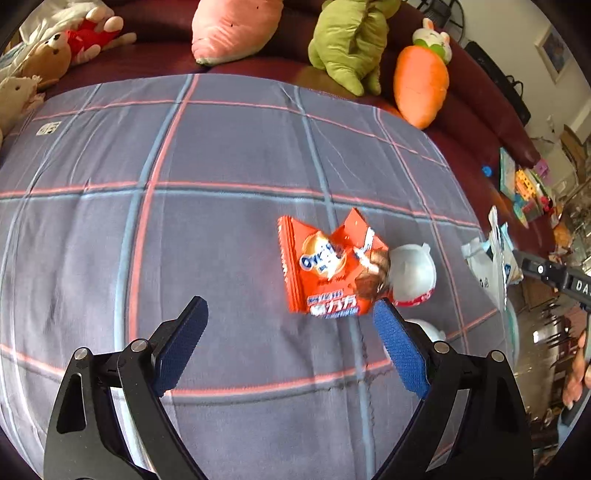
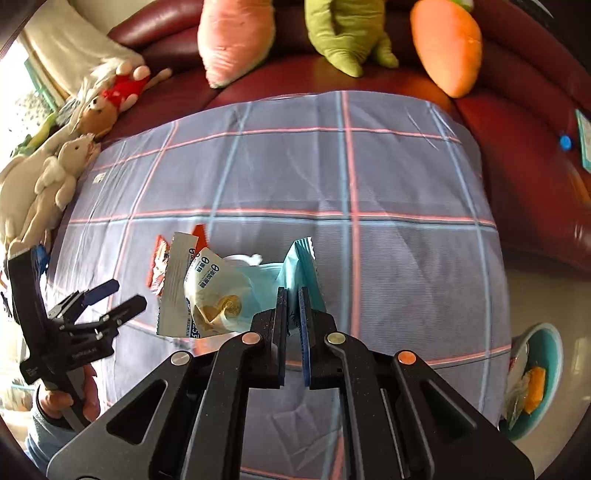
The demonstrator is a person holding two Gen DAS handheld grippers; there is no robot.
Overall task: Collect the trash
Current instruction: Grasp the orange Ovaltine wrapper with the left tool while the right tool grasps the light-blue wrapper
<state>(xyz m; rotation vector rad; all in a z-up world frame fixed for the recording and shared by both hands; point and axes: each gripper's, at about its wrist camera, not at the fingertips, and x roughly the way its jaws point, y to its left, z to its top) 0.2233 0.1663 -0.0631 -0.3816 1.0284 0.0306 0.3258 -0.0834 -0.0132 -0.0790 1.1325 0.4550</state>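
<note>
An orange snack wrapper [image 1: 327, 266] lies on the plaid cloth [image 1: 221, 155], with a crumpled white wrapper [image 1: 412, 275] against its right side. My left gripper [image 1: 291, 314] is open and empty just in front of them; it also shows in the right wrist view [image 2: 112, 295]. My right gripper [image 2: 293, 293] is shut on a teal wrapper [image 2: 301, 266] and holds it above the cloth. A white wrapper [image 2: 177, 284] and a cream wrapper [image 2: 216, 291] hang beside it; whether the gripper holds them too I cannot tell. The held bundle [image 1: 493, 258] shows at the right edge of the left wrist view.
The cloth covers a dark red sofa [image 2: 535, 155]. Plush toys line its back: pink [image 1: 232, 29], green [image 1: 351, 40], an orange carrot [image 1: 421, 85], stuffed animals [image 2: 55, 173] at left. A teal bowl [image 2: 554, 350] holding wrappers stands at lower right. Toys [image 1: 524, 188] lie at right.
</note>
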